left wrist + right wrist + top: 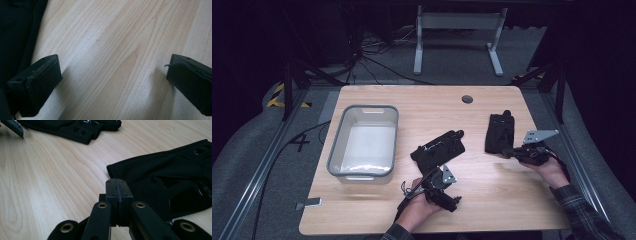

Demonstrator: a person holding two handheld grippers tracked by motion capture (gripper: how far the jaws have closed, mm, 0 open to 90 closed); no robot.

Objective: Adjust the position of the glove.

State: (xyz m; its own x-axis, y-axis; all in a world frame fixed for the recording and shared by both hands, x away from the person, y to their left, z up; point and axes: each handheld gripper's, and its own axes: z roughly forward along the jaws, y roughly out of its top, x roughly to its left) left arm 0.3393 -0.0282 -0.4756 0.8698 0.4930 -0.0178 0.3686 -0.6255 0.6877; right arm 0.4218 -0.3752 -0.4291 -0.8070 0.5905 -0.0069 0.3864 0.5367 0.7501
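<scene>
Two black fingerless gloves lie on the wooden table (482, 200). One glove (439, 149) is near the middle, the other glove (499, 132) to its right. My left gripper (426, 175) hovers just in front of the middle glove, open, with bare wood between its jaws (112, 75); that glove's edge (15, 30) lies beside its left jaw. My right gripper (508, 151) is at the near edge of the right glove (160, 172). Its jaws (116, 185) are pressed together at the cuff and seem to pinch the fabric. The middle glove (75, 127) lies farther off.
A grey plastic bin (362, 107) with nothing in it stands on the table's left half. A round cable hole (467, 99) sits near the far edge. Bare wood stretches between the gloves and along the near edge. Beyond the table stands a metal frame (457, 22).
</scene>
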